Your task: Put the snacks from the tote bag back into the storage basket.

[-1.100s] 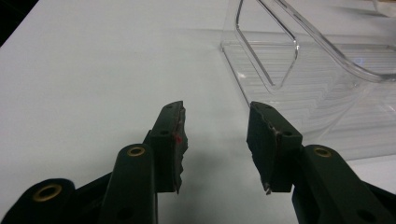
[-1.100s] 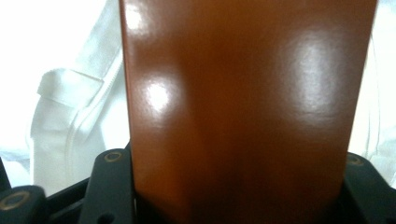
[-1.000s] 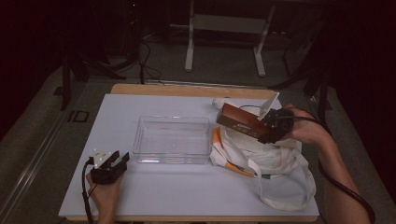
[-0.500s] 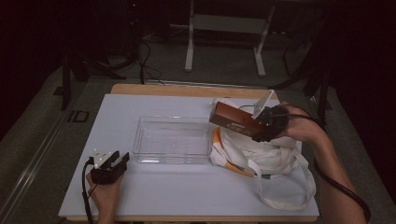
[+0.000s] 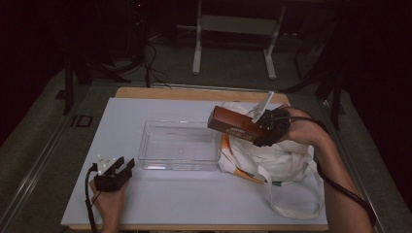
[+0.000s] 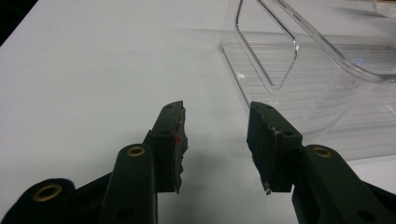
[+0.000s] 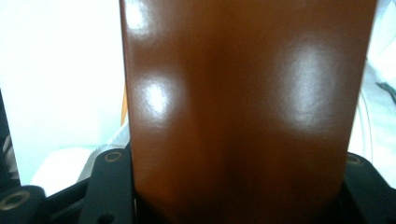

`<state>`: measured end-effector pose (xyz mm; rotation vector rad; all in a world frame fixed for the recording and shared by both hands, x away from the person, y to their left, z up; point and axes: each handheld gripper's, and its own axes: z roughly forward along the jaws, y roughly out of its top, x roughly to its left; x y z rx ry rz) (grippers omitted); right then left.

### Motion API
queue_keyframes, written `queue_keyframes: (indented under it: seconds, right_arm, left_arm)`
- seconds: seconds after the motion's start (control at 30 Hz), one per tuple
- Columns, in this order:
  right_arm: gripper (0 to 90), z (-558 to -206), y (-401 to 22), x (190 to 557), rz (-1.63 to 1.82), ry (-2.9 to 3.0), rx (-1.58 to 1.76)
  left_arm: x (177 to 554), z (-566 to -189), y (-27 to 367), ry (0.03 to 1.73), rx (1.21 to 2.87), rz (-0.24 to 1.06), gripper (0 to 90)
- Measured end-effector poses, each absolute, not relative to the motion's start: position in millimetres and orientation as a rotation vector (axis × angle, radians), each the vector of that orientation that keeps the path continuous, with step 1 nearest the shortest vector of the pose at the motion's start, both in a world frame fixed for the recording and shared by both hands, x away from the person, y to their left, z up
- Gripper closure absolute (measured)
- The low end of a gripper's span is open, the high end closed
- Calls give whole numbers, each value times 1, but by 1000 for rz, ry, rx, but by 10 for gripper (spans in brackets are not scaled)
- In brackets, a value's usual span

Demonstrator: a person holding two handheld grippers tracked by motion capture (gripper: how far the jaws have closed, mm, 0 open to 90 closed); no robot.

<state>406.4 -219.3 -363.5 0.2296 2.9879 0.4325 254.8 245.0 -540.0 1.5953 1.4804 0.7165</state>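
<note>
At the near left of the surface (image 5: 160,204), the left claw (image 5: 120,168) is seen resting low in the person's hand, its jaws pointed toward the tray. In the left gripper view the two black jaws are held apart with nothing between them, the white surface showing through the gap; the left claw (image 6: 217,140) is therefore open and empty.

Just beyond those jaws, a clear plastic tray (image 5: 180,145) is set on the surface, near its middle. Its near corner (image 6: 280,56) is seen ahead and to the right in the left gripper view, apart from the jaws. Nothing can be made out inside the tray.

To the right of the tray, a white cloth bag (image 5: 277,160) with long handles and an orange strip is spread on the surface, its left edge lying against the tray's right wall.

Above the bag's left part, a brown box (image 5: 233,125) is held in the air by the right claw (image 5: 260,127), which is closed on its right end. The box is tilted, its free end reaching left and slightly up, over the tray's right rim. In the right gripper view the glossy brown face of the box (image 7: 243,107) is seen wedged between the two jaws, with the white of the bag at either side. The right hand (image 5: 301,128) is brought in from the right, its forearm crossing the bag's edge.
</note>
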Motion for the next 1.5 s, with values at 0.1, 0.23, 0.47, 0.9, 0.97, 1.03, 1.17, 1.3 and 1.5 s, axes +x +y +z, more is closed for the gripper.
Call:
queue_keyframes:
  seconds: [0.1,0.23,0.47,0.9,0.97,1.03,1.17,1.3,1.5]
  right_arm:
    - [430,-363,-215,407,438,2990,218]
    - [430,-363,-210,407,440,2993,204]
    - [430,-363,-200,407,453,2997,183]
    - [429,-362,-179,406,473,3006,133]
    - [430,-362,-177,406,473,3005,124]
    - [429,-362,-175,406,470,3007,126]
    - [430,-362,-169,406,475,3012,114]
    - [429,-363,-164,406,478,3016,103]
    - [430,-365,-154,406,479,3016,88]
  left_arm:
    - [255,-540,245,1480,1596,716,572]
    - [255,-540,245,1480,1596,715,572]
    - [255,-540,245,1480,1595,715,572]
    - [255,-540,245,1480,1594,713,572]
    - [255,-540,245,1480,1594,713,572]
    - [255,-540,245,1480,1594,714,572]
    - [255,-540,245,1480,1594,713,572]
    - [255,-540,245,1479,1595,715,572]
    - [255,-540,245,1480,1593,715,572]
